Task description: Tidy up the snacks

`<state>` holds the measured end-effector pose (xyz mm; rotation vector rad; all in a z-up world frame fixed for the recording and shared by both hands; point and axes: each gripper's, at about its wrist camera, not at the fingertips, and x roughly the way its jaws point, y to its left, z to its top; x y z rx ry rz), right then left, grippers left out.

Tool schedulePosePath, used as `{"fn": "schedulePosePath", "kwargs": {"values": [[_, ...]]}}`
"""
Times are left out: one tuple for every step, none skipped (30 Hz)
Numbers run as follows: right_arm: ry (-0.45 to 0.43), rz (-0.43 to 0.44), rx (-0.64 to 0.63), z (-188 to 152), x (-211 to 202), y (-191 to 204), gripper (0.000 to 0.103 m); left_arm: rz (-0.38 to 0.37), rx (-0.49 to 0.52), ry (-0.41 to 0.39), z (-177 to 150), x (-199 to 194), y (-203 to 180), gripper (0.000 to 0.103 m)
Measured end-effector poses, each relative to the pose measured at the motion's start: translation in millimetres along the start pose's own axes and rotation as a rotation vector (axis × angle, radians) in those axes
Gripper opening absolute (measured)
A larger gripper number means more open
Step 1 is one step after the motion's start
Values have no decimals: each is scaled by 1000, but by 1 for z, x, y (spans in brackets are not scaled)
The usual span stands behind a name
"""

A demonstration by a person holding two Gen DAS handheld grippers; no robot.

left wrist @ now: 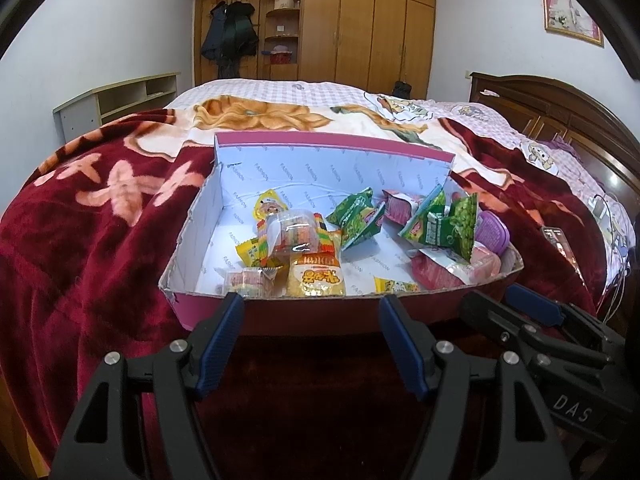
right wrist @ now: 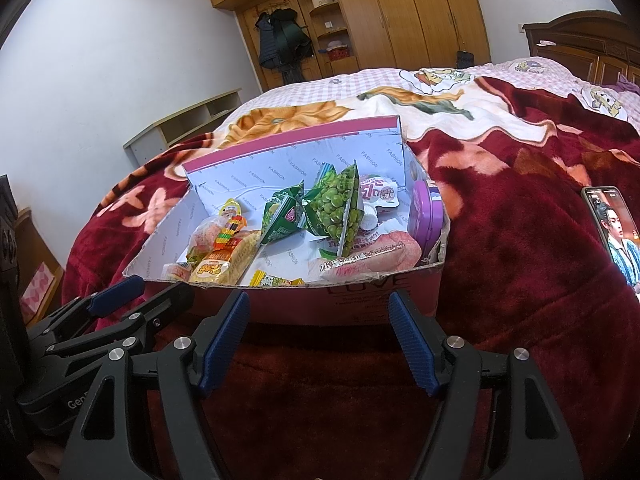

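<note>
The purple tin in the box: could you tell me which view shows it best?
The right wrist view: the purple tin stands in full against the box wall. In the left wrist view, green packets hide most of it.

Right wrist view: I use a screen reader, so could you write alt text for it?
An open pink box of snack packets, green pea bags among them, sits on a red blanket on a bed. The open right gripper hovers empty before it, the left gripper alongside; a phone lies to the right.
</note>
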<state>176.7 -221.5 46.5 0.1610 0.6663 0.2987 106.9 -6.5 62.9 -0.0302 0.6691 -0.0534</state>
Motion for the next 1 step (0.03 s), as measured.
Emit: {"fn": "schedulePosePath", "kwargs": {"values": [[0,1,1,1,0,0,74,0,0,0,0,0,0,74]]}}
